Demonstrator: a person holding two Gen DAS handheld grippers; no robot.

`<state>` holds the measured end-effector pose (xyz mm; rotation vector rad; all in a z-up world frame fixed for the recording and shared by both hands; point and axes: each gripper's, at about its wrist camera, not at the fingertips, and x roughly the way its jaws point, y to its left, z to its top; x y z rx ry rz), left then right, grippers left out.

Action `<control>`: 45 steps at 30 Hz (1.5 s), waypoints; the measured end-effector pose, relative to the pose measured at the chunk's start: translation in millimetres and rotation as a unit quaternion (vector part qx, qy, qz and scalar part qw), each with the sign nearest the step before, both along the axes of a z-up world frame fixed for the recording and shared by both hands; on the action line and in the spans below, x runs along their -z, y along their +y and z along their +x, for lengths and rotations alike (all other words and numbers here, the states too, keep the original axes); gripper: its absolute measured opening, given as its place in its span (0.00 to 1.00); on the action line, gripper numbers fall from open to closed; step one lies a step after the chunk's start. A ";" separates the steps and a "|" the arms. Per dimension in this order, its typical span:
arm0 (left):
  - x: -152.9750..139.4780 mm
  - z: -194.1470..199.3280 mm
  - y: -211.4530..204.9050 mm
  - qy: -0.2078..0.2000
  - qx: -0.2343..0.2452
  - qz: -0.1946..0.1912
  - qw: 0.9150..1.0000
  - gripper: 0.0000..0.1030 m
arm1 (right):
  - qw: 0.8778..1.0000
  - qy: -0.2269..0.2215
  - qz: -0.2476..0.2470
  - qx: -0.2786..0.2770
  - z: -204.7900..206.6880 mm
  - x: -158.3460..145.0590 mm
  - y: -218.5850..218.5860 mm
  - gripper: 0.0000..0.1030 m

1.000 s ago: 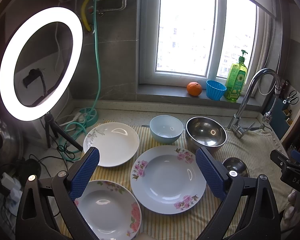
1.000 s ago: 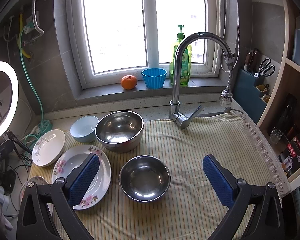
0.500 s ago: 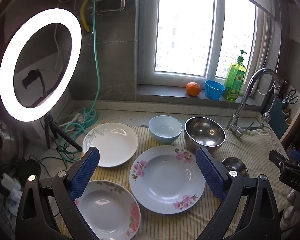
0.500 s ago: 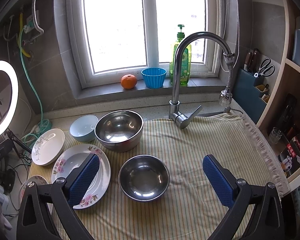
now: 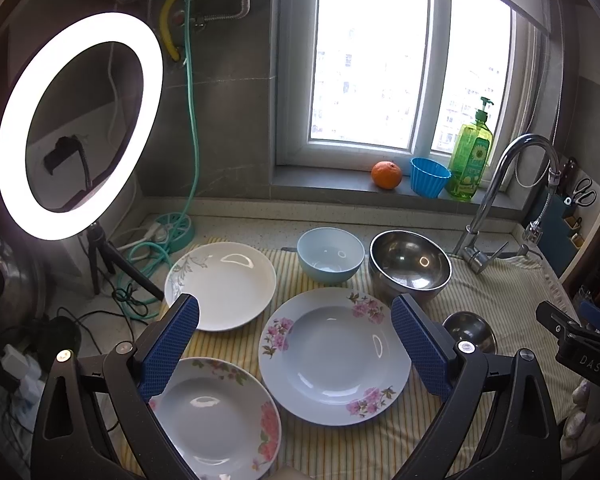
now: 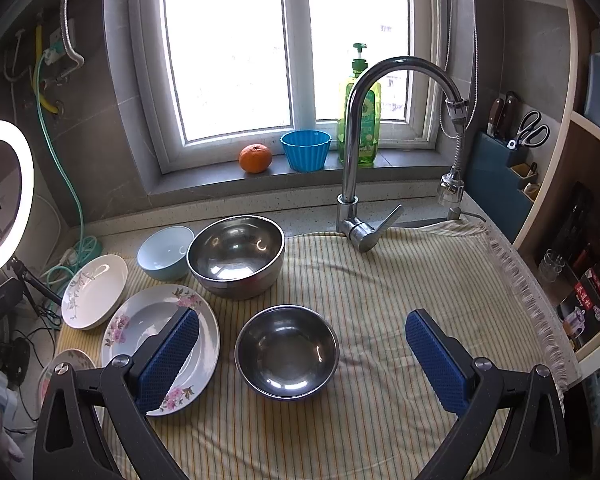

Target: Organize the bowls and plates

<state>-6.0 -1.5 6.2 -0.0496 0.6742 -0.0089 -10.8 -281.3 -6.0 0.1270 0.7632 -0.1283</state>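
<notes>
- Little has moved in the last second: both views have only drifted slightly, and the dishes lie as before.
- The left tool, spread wide and empty, hovers above the round pink-flowered white plate on the table's striped yellow cloth, apparently sizing it up.
- The right tool, equally wide and empty, frames the small round steel bowl; the large steel bowl and pale blue ceramic bowl lie beyond.

So there's a yellow striped cloth spread over the speckled stone counter. Sitting right on it: three floral plates, a pale blue ceramic bowl, plus a big steel bowl and a smaller steel bowl.
</notes>
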 end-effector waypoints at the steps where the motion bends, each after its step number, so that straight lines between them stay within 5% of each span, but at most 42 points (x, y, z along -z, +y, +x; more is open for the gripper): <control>1: 0.2 0.3 0.2 0.001 0.000 0.000 1.000 0.94 | 1.000 0.001 0.000 0.000 0.1 0.4 -0.2 0.99; 20: 6.0 4.0 6.8 0.014 -0.009 -0.002 1.000 0.94 | 1.000 0.011 0.017 -0.006 4.6 8.0 -1.9 0.99; 34: 30.2 10.4 39.5 0.061 -0.037 -0.024 0.997 0.93 | 0.999 0.006 0.020 -0.047 17.9 16.6 2.9 0.99; 45: 51.8 15.2 56.7 0.104 -0.034 -0.033 0.993 0.77 | 0.989 0.025 0.045 -0.135 44.7 29.3 13.1 0.99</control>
